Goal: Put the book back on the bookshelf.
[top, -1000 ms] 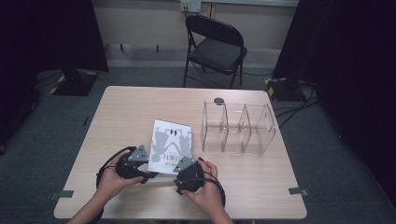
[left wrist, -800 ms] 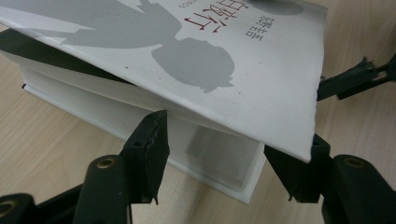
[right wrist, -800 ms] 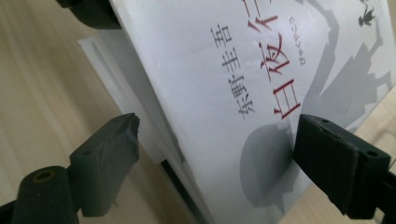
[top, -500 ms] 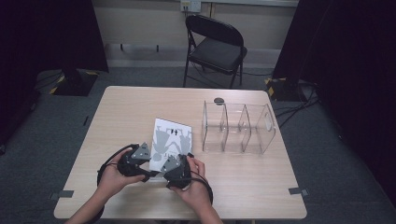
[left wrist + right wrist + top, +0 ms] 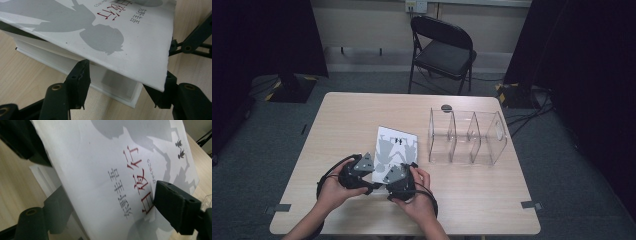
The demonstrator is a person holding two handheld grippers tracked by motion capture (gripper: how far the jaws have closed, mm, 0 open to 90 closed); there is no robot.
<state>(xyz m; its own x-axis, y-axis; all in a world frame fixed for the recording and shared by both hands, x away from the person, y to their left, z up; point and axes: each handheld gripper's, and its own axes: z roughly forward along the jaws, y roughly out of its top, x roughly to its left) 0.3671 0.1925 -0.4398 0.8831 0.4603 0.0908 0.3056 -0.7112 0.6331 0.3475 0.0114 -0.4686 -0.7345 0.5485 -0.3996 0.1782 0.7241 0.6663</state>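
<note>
The book (image 5: 394, 150) has a white cover with grey silhouette figures and red characters beside smaller grey ones. The table (image 5: 362, 112) is pale wood-grain. The organizer (image 5: 467, 137) is clear; the folding chair (image 5: 442, 50) is black.

A light wooden table (image 5: 342, 120) fills the middle of the high view, standing on grey carpet. A white book (image 5: 396, 146) with grey figures and red lettering on its cover rests on it just left of centre, its near cover lifted off the pages. To its right stands a clear plastic divided rack (image 5: 467, 136). A small dark disc (image 5: 446, 107) lies just behind the rack.
</note>
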